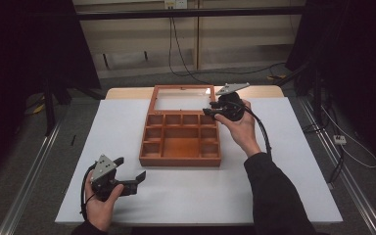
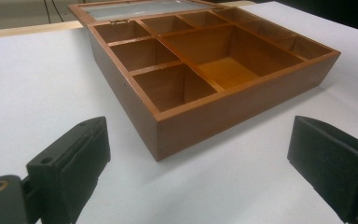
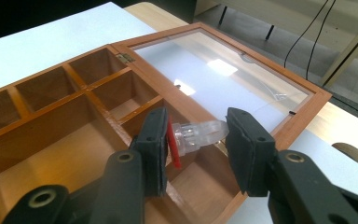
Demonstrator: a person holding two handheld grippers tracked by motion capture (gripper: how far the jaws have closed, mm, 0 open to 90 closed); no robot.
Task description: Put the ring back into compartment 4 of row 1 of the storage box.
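Observation:
An open wooden box with several compartments sits mid-table, its glass lid laid flat behind it. My right gripper hovers over the box's far right corner, shut on a small clear plastic piece with a red disc, which spans the gap between the pads above a corner compartment. The box's rim and glass lid lie beneath it. My left gripper rests low at the table's near left, open and holding nothing. It faces the box's near corner through its jaws.
The white table top spreads around the box. Its wooden far edge shows behind the lid. Cables run on the floor beyond. Dark stands flank the table on both sides.

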